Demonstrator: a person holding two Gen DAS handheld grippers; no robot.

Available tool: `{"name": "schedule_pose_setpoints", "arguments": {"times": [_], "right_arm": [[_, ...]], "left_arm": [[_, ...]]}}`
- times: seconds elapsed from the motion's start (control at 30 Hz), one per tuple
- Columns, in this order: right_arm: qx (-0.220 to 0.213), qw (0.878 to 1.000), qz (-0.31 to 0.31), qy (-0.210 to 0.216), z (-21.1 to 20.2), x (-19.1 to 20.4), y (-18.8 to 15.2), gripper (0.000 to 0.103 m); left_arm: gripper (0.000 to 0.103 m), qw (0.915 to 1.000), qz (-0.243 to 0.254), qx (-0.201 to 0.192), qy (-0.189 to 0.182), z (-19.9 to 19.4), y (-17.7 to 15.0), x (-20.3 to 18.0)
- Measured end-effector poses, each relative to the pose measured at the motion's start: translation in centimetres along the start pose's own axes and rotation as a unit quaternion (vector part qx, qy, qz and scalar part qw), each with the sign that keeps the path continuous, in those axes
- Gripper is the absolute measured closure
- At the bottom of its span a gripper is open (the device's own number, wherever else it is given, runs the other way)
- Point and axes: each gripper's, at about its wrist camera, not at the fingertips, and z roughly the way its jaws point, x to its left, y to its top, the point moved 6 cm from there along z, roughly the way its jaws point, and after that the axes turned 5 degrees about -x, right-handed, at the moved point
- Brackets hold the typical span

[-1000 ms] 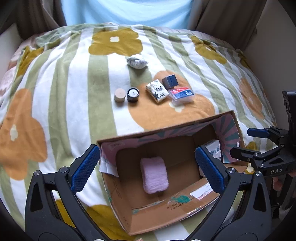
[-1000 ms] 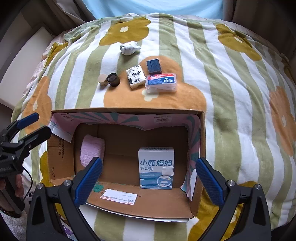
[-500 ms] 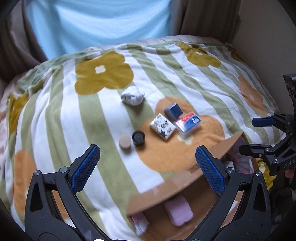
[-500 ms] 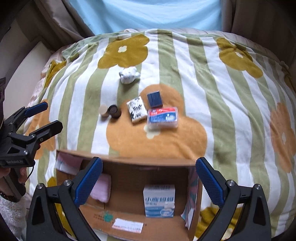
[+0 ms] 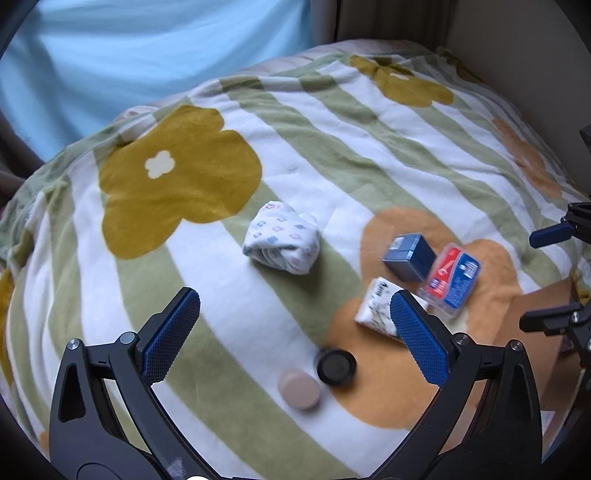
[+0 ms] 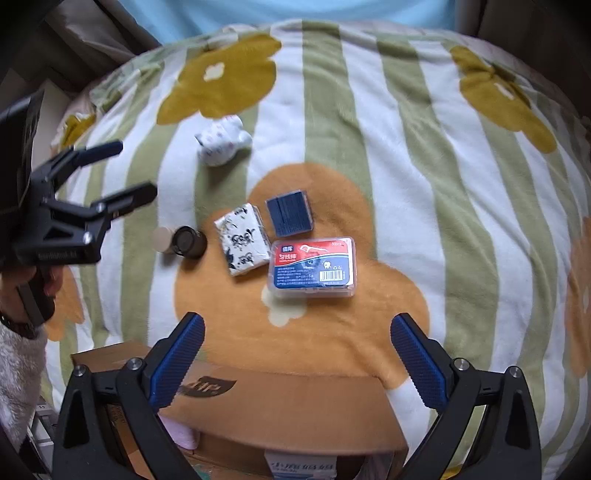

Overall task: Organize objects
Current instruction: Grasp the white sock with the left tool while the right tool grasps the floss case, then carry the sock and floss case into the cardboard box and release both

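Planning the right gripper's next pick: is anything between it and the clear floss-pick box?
Nothing visible. The right gripper is open above bare blanket, with the floss-pick box straight ahead; the tissue pack lies left.

A fleece blanket (image 6: 406,184) in green and white stripes, printed with large mustard and orange flowers, covers the rounded bed. Behind it hangs a pale blue curtain (image 5: 147,55), flanked by darker brown drapes (image 6: 92,33). A beige wall (image 5: 517,37) rises at the far right, and a white ledge (image 6: 48,110) runs along the bed's left side.
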Motion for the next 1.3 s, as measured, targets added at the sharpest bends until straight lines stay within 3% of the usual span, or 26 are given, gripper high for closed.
{"name": "schedule_pose_setpoints", "arguments": {"times": [0.2, 0.5, 0.53, 0.83, 1.0, 1.2, 1.3], "right_arm": [[0.040, 0.999, -0.006, -0.030, 3.1, -0.4, 0.8, 0.002], [0.079, 0.994, -0.011, -0.070, 5.8, -1.0, 0.9, 0.002], [0.097, 0.990, 0.048, -0.090, 5.6, -1.4, 0.3, 0.002], [0.139, 0.985, 0.037, -0.096, 7.6, -2.1, 0.2, 0.003], [0.155, 0.982, 0.039, -0.101, 8.2, -3.0, 0.0, 0.003], [0.162, 0.982, 0.046, -0.086, 8.5, -3.4, -0.5, 0.025], [0.160, 0.982, 0.046, -0.086, 8.4, -3.6, -0.7, 0.025]], "left_arm": [[0.000, 0.9998, 0.014, 0.011, -0.010, 4.5, 0.6, 0.3], [0.000, 0.9994, 0.021, 0.026, -0.010, 7.9, 0.9, 1.3], [0.001, 0.9993, 0.023, 0.027, -0.011, 8.3, 1.0, 1.4], [0.003, 0.9987, 0.018, 0.039, -0.029, 9.9, 1.5, 1.5], [0.016, 0.9980, 0.023, 0.051, -0.032, 10.8, 1.4, 1.3], [0.037, 0.9976, 0.021, 0.055, -0.037, 10.9, 1.3, 1.2], [0.040, 0.9974, 0.033, 0.056, -0.032, 10.7, 1.3, 0.8]]}}
